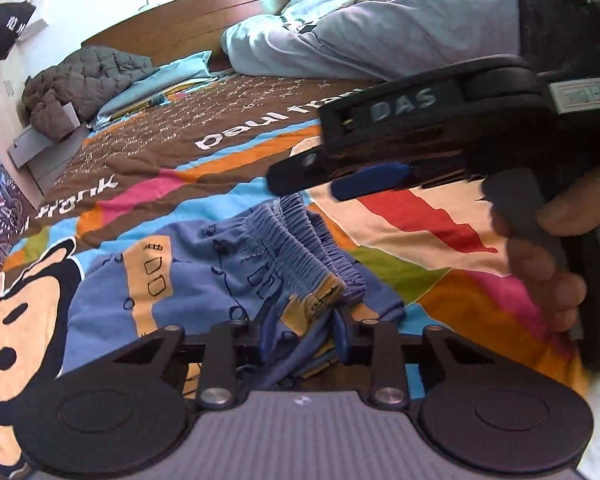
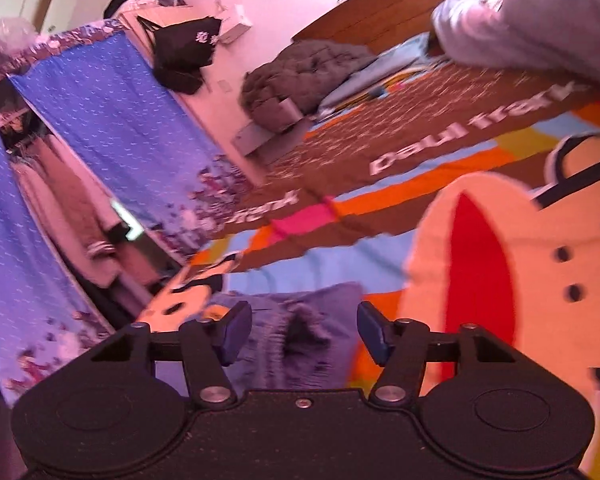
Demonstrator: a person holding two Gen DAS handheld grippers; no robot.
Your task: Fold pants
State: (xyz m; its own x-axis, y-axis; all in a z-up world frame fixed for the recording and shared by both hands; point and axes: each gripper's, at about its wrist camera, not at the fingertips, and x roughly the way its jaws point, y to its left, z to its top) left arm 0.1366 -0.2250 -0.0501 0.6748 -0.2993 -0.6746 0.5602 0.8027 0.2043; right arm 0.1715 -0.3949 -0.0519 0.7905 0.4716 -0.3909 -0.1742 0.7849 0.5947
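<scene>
pants point(image 1: 236, 264): blue, orange patches with dark stitch marks, bunched on the bedspread point(image 1: 440, 280), lower centre of the left wrist view; elastic waistband up toward frame centre, far legs hidden behind the gripper body
left gripper point(image 1: 302, 336): bottom centre of its own view, jaws narrow, blue pads closed on a fold of the pants near the waistband; the pinch itself is partly hidden by bunched cloth
right gripper point(image 2: 304, 334): bottom centre of its own view, jaws about half apart, pads clear of the cloth on both sides; pants point(image 2: 300, 332) lie in the gap and below it, contact with the fabric not readable through the blur
right gripper, seen from left wrist point(image 1: 320, 182): enters from the upper right, tips pointing left, hanging just above the waistband; only 1 blue pad edge shows, so its gap can't be read from here
hand point(image 1: 540, 256): right edge of the left wrist view, fingers round the grey handle, cut off by the frame
right wrist view: motion-blurred, pink cast, detail soft
background: grey quilted jacket point(image 1: 84, 80) upper left by the wooden headboard point(image 1: 204, 12); pale blue duvet point(image 1: 340, 36) upper right, partly behind the right gripper; blue curtain point(image 2: 112, 120) left of the right wrist view
</scene>
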